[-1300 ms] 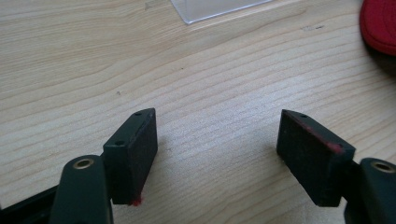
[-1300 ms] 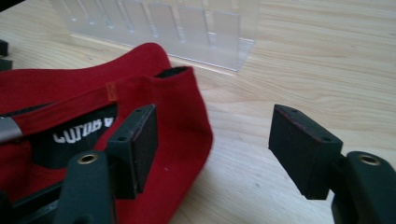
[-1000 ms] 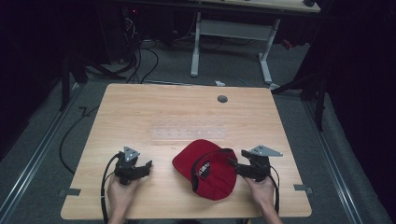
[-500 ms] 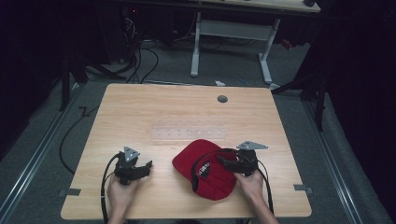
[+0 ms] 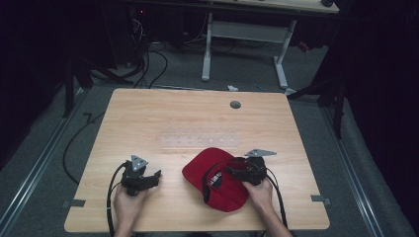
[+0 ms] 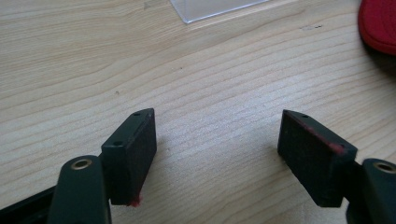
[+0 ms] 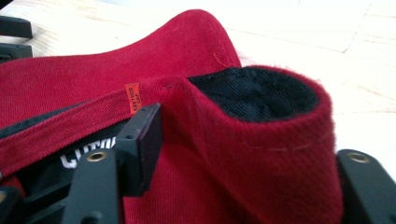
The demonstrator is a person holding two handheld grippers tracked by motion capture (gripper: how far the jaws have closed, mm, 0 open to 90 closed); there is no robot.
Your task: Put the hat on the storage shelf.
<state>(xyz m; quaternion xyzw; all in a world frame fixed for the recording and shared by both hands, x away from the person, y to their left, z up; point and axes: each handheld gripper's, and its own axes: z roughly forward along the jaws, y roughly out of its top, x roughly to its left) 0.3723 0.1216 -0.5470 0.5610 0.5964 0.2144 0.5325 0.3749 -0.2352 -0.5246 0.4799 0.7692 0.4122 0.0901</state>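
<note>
cap: just one, a red cap [image 5: 217,180] lying upside down on the near half of the table, a bit right of centre. Black lining and a white logo show inside it, plus one small orange tag [image 7: 132,98] sewn on the band.

table: one light wood table [image 5: 197,118], with one small grey round plug [image 5: 235,104] near the far edge and one clear plastic strip [image 5: 197,140] lying flat across the middle.

grippers: two, one in each hand, both at the near edge.

left gripper: the left gripper [image 5: 148,177] sits low on the bare wood, well apart from the cap. Jaws stand wide apart with nothing but table between them, as the left gripper view [image 6: 217,154] shows. The red edge of the cap peeks in at the top right corner there.

right gripper: the right gripper [image 5: 234,170] is at the cap's right side, reaching into the opening. In the right gripper view [image 7: 243,154] a fold of the cap's red wall sits between its jaws, one jaw inside against the band, the other outside behind the cloth. The jaws have just been closing in on that fold. Can't tell if the pads are really pinching it, since the cloth hides the far one.

hands: two hands, each wrapped round its own gripper, coming in from the bottom edge.

cables: two black cables, one trailing from each gripper.
</note>
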